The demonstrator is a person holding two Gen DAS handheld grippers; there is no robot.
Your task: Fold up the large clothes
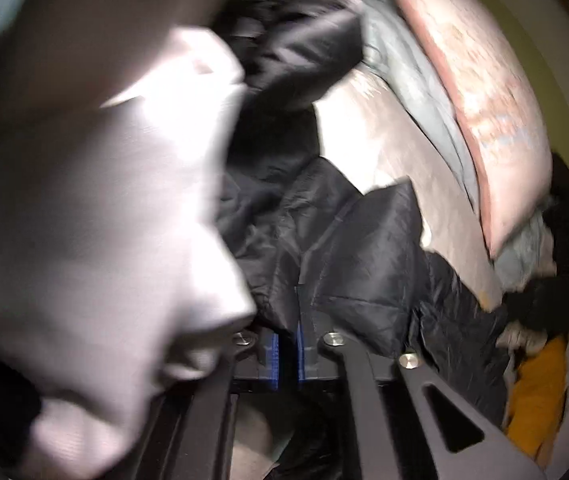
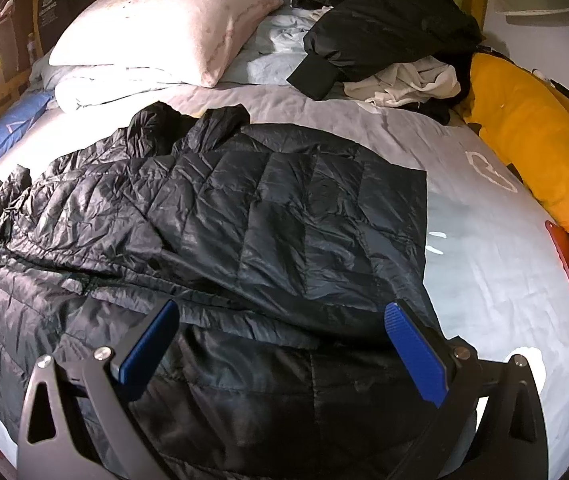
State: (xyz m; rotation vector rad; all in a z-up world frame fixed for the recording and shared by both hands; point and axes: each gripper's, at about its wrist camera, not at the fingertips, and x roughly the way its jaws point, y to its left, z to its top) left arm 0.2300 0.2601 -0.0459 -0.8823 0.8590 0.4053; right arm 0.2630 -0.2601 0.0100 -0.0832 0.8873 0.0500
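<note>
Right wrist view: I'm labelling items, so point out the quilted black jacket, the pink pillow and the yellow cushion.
quilted black jacket (image 2: pixel 244 208), right wrist view, its spread back panel.
pink pillow (image 2: pixel 156 28), right wrist view, its top face.
yellow cushion (image 2: pixel 532 144), right wrist view, its middle.

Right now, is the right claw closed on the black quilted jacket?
No, the right claw stands wide open above the black quilted jacket, and its blue pads grip no fabric.

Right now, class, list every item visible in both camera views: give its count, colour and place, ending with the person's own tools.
Quilted jacket: one, black, spread on the bed.
Bed sheet: one, pale grey, under everything.
Pillow: one, pinkish white, at the far left.
Clothes pile: one, mostly black with some white, at the far right.
Cushion: one, yellow, at the right edge.
Left claw: shut on jacket fabric.
Right claw: open above the jacket.
</note>
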